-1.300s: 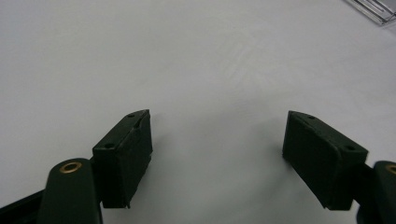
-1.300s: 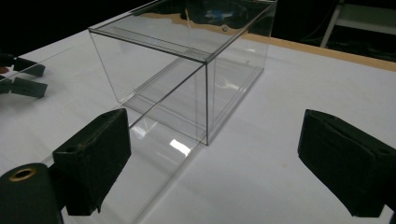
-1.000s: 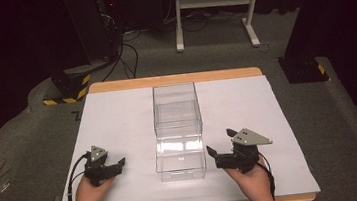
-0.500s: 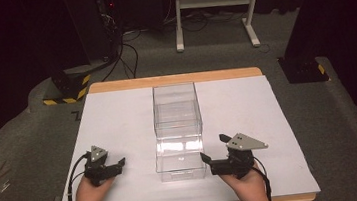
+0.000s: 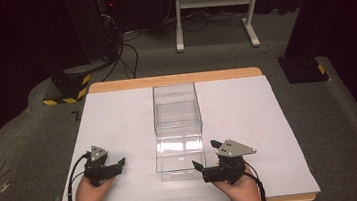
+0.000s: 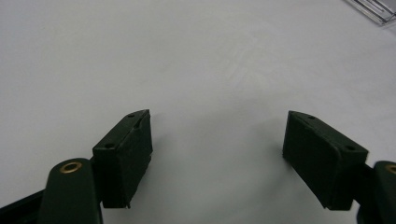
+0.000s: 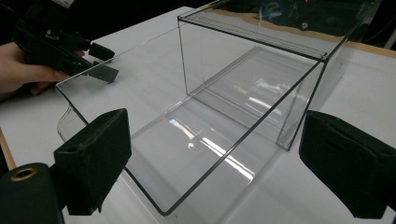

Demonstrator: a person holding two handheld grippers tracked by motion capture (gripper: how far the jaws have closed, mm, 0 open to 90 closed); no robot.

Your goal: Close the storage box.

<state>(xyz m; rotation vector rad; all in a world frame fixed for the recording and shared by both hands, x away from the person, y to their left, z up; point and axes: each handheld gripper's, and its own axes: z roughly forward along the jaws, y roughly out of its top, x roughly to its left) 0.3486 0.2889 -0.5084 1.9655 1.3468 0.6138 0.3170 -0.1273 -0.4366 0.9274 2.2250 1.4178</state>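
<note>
Clear box: the transparent rectangular plastic box (image 5: 178, 130) lay lengthwise at the middle of the white-covered counter (image 5: 247, 108), its open near end toward the person.
Right gripper: the black right gripper (image 5: 199, 167) sat just beside the box's near right corner, fingers (image 7: 95, 158) spread wide, holding nothing.
Left gripper: the black left gripper (image 5: 119, 164) rested on the counter, apart from the box, fingers (image 6: 126, 154) wide open and empty.

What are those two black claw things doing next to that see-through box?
A person holds a gripper in each hand at a white-covered table. A clear plastic box sits in the middle. The right gripper is open and points at the box's near corner, close to it but not gripping it. The left gripper is open too, off to the side over bare table, holding nothing.
</note>
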